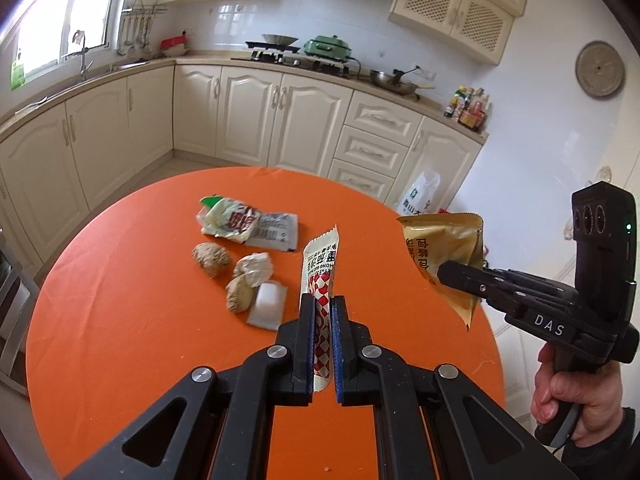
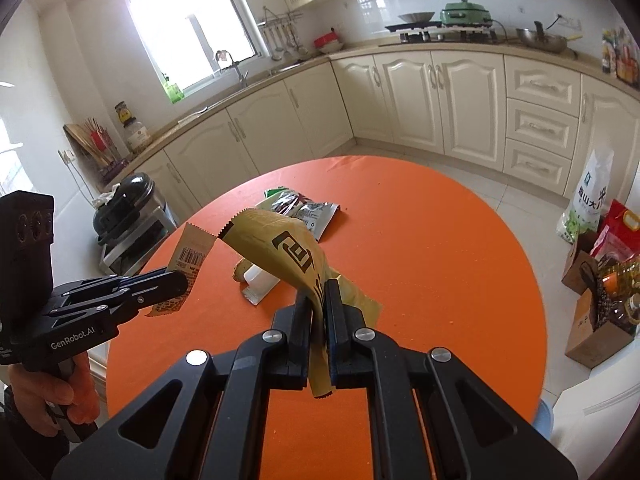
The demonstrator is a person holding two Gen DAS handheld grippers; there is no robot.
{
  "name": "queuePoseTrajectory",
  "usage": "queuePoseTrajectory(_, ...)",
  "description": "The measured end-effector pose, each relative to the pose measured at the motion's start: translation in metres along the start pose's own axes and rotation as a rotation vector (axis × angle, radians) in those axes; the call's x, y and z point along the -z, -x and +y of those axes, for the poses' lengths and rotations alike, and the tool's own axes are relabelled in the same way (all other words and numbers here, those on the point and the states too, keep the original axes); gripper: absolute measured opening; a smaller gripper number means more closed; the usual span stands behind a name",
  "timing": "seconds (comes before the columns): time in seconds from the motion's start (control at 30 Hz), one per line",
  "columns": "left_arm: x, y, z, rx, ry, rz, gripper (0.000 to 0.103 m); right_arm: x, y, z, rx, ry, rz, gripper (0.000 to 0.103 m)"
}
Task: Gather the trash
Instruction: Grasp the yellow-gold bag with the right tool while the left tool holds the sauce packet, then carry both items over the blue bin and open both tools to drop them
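Left gripper [image 1: 322,300]: fingers closed tight on a narrow white sachet with red-and-white check print [image 1: 320,268], held upright above the round orange desk [image 1: 120,320]. Right gripper [image 2: 318,292]: fingers clamped on a crumpled mustard-yellow foil wrapper [image 2: 288,248], also clear of the desk. On the desk: a crumpled white-and-silver snack bag [image 1: 244,226], three brownish lumps [image 1: 211,258], and a small white plastic cup [image 1: 268,304] just beside them.

I hold both grippers angled down, left gripper [image 1: 322,304] and right gripper [image 2: 318,296] each clamped on a wrapper.
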State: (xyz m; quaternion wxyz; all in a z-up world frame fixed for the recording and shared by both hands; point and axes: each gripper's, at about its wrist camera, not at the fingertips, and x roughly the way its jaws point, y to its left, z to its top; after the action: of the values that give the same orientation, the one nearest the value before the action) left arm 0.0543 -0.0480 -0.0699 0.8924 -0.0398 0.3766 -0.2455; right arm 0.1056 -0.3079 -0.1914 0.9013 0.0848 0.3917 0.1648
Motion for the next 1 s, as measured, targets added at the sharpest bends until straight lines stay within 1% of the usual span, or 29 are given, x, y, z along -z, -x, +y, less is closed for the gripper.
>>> queuePoseTrajectory(0.1, -0.007, 0.009, -0.03, 0.031, -0.055, -0.03, 0.003, -0.001, 0.03, -0.008, 0.025, -0.012, -0.049, 0.006)
queuePoseTrajectory(0.33, -0.015, 0.019, -0.112, 0.138, -0.168, -0.081, 0.003, 0.003, 0.118, -0.044, 0.138, -0.059, -0.187, 0.006)
queuePoseTrajectory(0.5, -0.015, 0.012, -0.171, 0.236, -0.24, -0.074, 0.003, 0.018, 0.171, -0.077, 0.239, -0.119, -0.253, 0.006)
queuePoseTrajectory(0.57, -0.019, 0.0, -0.194, 0.267, -0.267, -0.06, 0.003, 0.028, 0.187, -0.095, 0.279, -0.156, -0.264, 0.006)
queuePoseTrajectory(0.7, -0.015, -0.023, -0.234, 0.33, -0.305, -0.015, 0.003, 0.054, 0.207, -0.131, 0.341, -0.241, -0.266, 0.006)
queuePoseTrajectory(0.8, -0.013, -0.054, -0.257, 0.364, -0.323, 0.045, 0.003, 0.073, 0.21, -0.164, 0.381, -0.301, -0.247, 0.006)
queuePoseTrajectory(0.93, -0.005, -0.105, -0.286, 0.383, -0.342, 0.165, 0.003, 0.105, 0.199, -0.211, 0.41, -0.411, -0.205, 0.006)
queuePoseTrajectory(1.0, 0.001, -0.13, -0.298, 0.379, -0.352, 0.223, 0.003, 0.12, 0.188, -0.231, 0.406, -0.461, -0.179, 0.006)
